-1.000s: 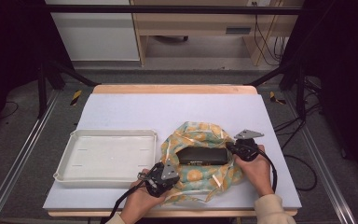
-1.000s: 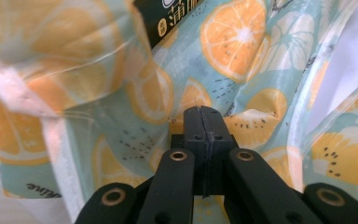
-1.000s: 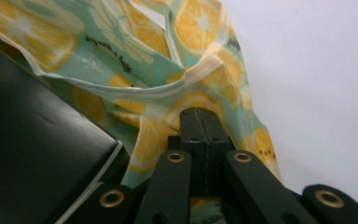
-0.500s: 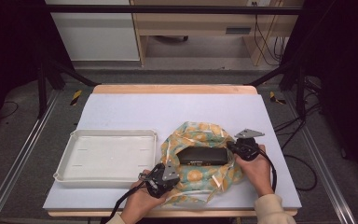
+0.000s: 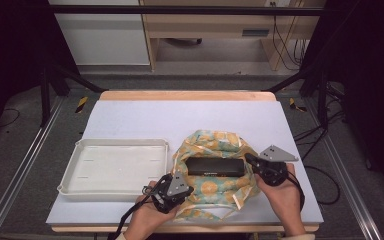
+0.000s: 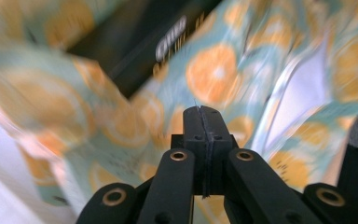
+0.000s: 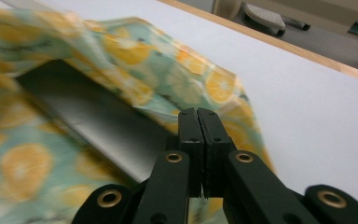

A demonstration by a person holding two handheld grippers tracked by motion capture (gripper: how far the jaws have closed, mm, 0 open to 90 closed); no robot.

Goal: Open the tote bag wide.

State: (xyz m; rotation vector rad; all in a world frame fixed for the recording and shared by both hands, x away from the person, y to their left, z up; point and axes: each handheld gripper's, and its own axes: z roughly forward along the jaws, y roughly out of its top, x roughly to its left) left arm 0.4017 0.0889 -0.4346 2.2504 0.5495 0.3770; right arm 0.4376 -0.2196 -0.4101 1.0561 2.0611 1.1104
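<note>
A cloth [image 5: 214, 189] printed with orange slices lies at the table's front, its edges raised around a flat black box [image 5: 215, 166]. My left gripper [image 5: 180, 186] is at the cloth's front left corner. In the left gripper view its jaws [image 6: 203, 113] are pressed together over the cloth [image 6: 214, 74], with the box [image 6: 135, 46] beyond. My right gripper [image 5: 249, 159] is at the cloth's right edge. In the right gripper view its jaws [image 7: 198, 115] are closed where the cloth's [image 7: 135, 51] edge meets them, next to the box [image 7: 88, 121].
A white tray [image 5: 80, 189] stands to the left of the cloth, near the left hand. The white table top [image 5: 180, 120] stretches behind, with a wooden strip along its far edge. A dark floor with cables and frame legs surrounds the table.
Both hands have risen a little, the right one more and outward to the right. The cloth's edges stand higher around the box.
</note>
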